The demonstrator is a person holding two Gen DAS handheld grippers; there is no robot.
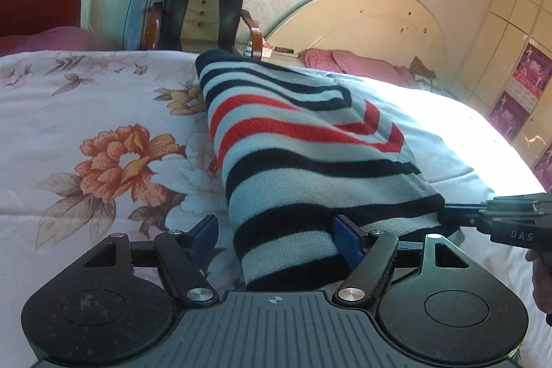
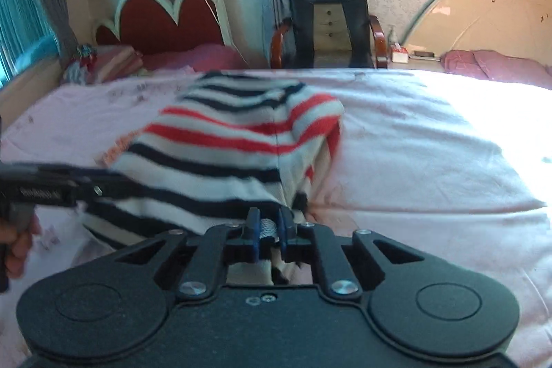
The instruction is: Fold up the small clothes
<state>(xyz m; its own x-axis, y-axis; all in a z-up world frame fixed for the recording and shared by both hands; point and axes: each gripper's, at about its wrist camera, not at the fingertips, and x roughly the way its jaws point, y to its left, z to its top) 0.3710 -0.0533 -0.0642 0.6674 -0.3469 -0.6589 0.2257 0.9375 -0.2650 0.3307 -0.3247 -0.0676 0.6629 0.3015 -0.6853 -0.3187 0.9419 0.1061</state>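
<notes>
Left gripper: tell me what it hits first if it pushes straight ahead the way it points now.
The striped sweater. The left gripper stands open with the sweater's hem already between its fingers, so going forward drives deeper into that knit, probably bunching it on the floral bedspread.

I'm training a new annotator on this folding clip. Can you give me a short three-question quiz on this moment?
1. True or false: the right hand-held gripper is shut on the striped sweater.
2. The sweater lies on: A) a chair, B) a floral bedspread, C) the floor?
3. What colours are the sweater's stripes?

Key:
1. True.
2. B.
3. Navy, red and white.
</notes>
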